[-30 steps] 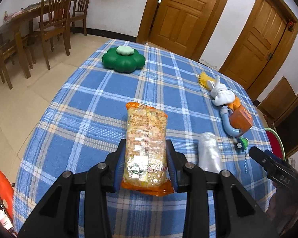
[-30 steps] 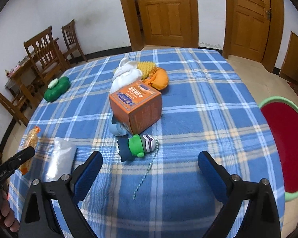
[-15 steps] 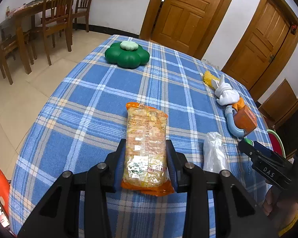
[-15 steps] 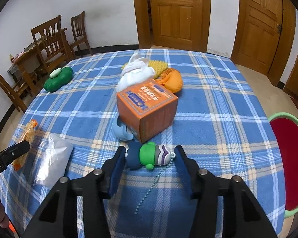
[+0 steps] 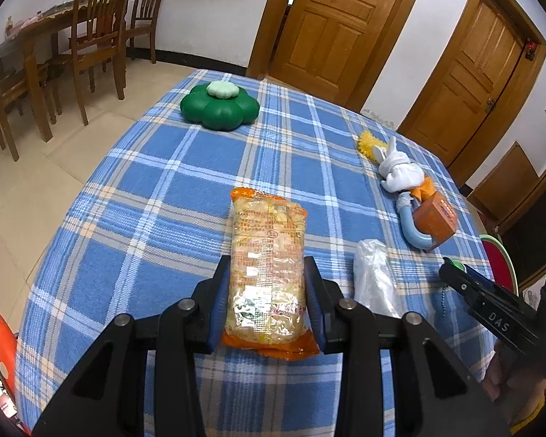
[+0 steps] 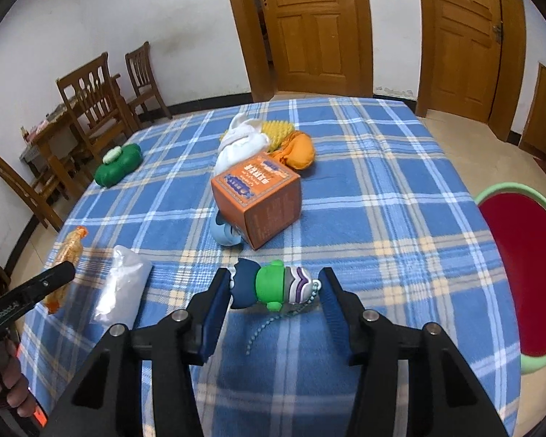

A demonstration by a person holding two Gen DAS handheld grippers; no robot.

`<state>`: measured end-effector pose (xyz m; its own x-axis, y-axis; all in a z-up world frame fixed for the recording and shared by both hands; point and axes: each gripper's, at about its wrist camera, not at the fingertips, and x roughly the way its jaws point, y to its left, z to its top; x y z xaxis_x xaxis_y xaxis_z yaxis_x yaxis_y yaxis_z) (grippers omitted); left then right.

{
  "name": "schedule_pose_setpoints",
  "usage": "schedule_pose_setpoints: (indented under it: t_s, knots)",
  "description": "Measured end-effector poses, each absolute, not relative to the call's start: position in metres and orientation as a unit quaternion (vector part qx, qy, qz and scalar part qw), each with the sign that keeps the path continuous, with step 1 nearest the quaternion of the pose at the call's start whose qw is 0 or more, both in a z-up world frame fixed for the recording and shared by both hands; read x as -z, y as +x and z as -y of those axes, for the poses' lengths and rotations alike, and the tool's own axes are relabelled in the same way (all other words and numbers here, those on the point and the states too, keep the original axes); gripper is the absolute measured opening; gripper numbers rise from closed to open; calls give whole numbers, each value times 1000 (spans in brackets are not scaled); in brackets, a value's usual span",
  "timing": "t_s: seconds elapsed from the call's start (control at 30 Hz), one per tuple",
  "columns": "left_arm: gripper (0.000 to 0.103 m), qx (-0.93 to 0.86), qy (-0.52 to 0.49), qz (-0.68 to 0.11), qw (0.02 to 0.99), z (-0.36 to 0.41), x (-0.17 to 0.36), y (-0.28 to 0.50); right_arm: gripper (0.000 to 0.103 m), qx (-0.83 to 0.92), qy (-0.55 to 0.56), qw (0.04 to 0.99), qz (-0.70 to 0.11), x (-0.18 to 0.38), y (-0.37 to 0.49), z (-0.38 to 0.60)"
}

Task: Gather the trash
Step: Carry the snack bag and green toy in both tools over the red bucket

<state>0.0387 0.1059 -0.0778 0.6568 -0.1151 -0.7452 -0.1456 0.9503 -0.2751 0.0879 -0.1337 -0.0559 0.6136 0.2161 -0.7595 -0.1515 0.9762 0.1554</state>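
Note:
My left gripper [image 5: 267,304] is shut on an orange snack packet [image 5: 267,262], held over the blue plaid tablecloth [image 5: 185,167]. The packet also shows at the left of the right wrist view [image 6: 67,255]. A crumpled clear plastic bag [image 5: 373,276] lies just right of it, also in the right wrist view [image 6: 122,286]. My right gripper [image 6: 275,296] has its jaws on both sides of a small green and purple toy figure [image 6: 273,286] with a bead chain; they stand close to it, and touching cannot be told.
An orange box [image 6: 260,196], a white plush with yellow and orange parts [image 6: 244,142] and a blue curved piece [image 6: 224,235] lie mid-table. A green flower-shaped cushion [image 5: 220,107] sits at the far side. A red stool with a green rim [image 6: 524,273] stands right. Wooden chairs [image 5: 98,36] stand left.
My right gripper has moved forward and narrowed from wide open to close around the toy figure. My left gripper keeps its hold on the snack packet and has lifted slightly.

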Motion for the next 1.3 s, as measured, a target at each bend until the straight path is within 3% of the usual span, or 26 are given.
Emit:
schedule_pose_setpoints:
  t_s: [1.3]
  knots:
    - [38, 96, -138, -402, 900, -24, 26, 36, 53, -14, 149, 926, -348, -5, 20, 267]
